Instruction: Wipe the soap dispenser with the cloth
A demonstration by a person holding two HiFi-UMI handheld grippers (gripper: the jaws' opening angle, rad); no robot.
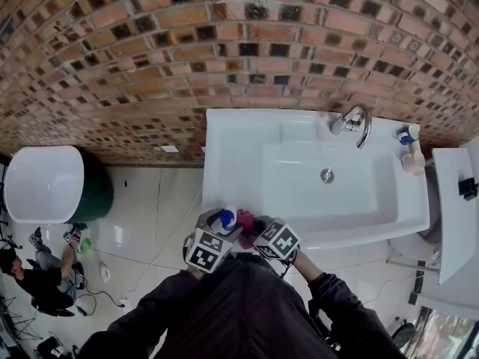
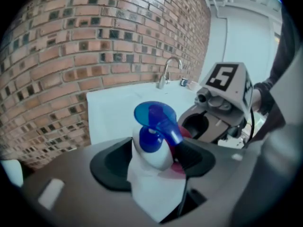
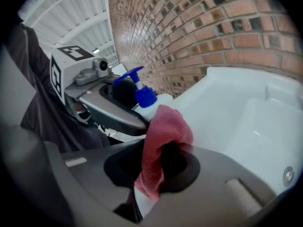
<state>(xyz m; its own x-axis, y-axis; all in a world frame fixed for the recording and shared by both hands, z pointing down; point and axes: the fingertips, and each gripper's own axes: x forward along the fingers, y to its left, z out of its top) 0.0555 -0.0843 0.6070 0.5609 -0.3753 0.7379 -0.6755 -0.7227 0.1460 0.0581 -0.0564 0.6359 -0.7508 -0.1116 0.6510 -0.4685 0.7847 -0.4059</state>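
Note:
The soap dispenser [image 2: 154, 148], white with a blue pump head [image 1: 226, 218], sits upright between the jaws of my left gripper [image 2: 152, 162], which is shut on it. My right gripper [image 3: 158, 167] is shut on a red cloth [image 3: 163, 143]. The cloth [image 1: 245, 223] presses against the side of the bottle [image 3: 151, 107], just under the pump. In the head view both grippers meet at the sink's front left corner, the left gripper [image 1: 213, 239] beside the right gripper [image 1: 271, 238]. A sliver of the cloth [image 2: 182, 162] shows behind the bottle in the left gripper view.
The white sink [image 1: 247, 163] has a chrome tap [image 1: 355, 124] at the back and a drain [image 1: 326, 175] in the basin. Small bottles [image 1: 410, 149] stand at its right rim. Brick wall behind. A white toilet [image 1: 43, 184] stands left, and a person [image 1: 37, 279] crouches on the floor.

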